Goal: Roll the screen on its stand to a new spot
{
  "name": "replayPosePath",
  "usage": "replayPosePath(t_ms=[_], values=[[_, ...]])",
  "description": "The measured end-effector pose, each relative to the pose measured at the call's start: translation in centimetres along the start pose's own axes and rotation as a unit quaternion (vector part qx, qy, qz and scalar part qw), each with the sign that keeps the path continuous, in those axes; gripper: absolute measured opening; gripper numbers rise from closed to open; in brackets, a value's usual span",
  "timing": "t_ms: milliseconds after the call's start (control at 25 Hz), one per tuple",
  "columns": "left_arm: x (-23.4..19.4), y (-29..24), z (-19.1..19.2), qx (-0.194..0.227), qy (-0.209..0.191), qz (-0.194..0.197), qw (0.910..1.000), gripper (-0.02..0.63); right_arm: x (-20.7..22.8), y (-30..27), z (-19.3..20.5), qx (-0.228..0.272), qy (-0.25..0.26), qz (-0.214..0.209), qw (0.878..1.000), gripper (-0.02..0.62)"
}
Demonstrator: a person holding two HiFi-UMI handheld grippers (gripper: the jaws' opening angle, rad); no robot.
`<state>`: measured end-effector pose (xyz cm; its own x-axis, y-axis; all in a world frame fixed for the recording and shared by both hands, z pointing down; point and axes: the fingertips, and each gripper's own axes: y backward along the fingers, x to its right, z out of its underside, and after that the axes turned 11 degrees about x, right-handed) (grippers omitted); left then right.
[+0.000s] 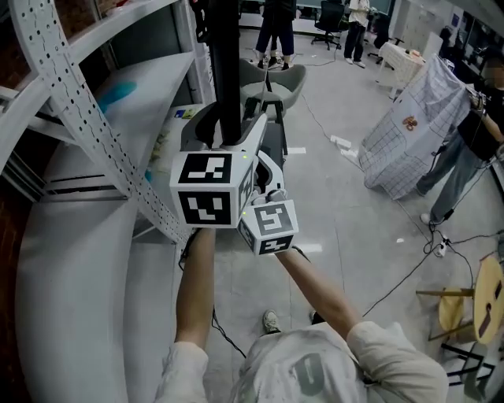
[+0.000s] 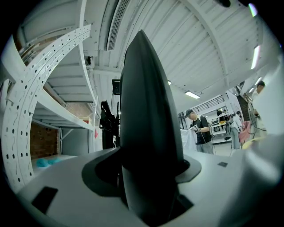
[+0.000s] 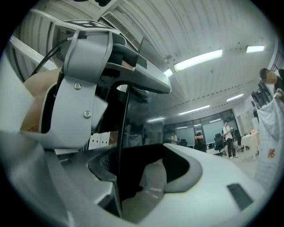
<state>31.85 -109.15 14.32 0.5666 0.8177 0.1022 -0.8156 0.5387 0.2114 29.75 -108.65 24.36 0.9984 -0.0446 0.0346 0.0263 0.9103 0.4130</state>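
With left gripper [image 2: 150, 177] and right gripper [image 3: 137, 173] both clamped on glossy black stand column [image 1: 224, 63], beware jaw slip, or snagging floor cable [image 1: 398, 279] near right and tipping it.

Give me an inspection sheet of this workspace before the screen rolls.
Surface: smooth grey floor.
Job's things: tall black screen, upright, between both grippers' jaws.
Clutter: checked cloth draped over something, round wooden stool, both at right.
Grippers: left hand-held gripper and right hand-held gripper each shut on the screen.
Cables: black cable trailing across the floor at right; white power strip beyond.
Surroundings: white perforated shelving at left; people standing far off.
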Motion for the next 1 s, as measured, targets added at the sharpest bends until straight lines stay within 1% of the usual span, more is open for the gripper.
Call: replayPosePath(t_ms=[120,400,480,640,840,1000], values=[[1.8,0.8,-0.2,0.003,0.003,0.002,1.0000,0.310,0.3,1.8,-0.7,0.001,0.003,-0.001,1.000,0.264],[2.9,2.3,-1.5,0.006,-0.002,-0.007,1.0000,0.310,-0.6,3.2,-2.1,0.007,0.000,-0.012,1.000,0.264],[3.4,2.8,-1.4,0.005,0.002,-0.008,1.0000,0.310,-0.8,4.0,-2.3,0.006,-0.004,-0.012,1.000,0.264],[4.8,4.4,-1.8,0.009,0.006,-0.018,0.9998,0.310,-1.4,6.0,-3.1,0.014,-0.012,-0.021,1.000,0.264],[5.3,5.9,-2.9,0.013,0.003,-0.037,0.9992,0.310,-2.5,7.0,-4.4,0.019,-0.019,-0.040,0.999,0.264],[7.8,7.4,-3.7,0.013,-0.003,-0.045,0.9989,0.310,-2.7,9.7,-5.8,0.026,-0.030,-0.046,0.998,0.264]])
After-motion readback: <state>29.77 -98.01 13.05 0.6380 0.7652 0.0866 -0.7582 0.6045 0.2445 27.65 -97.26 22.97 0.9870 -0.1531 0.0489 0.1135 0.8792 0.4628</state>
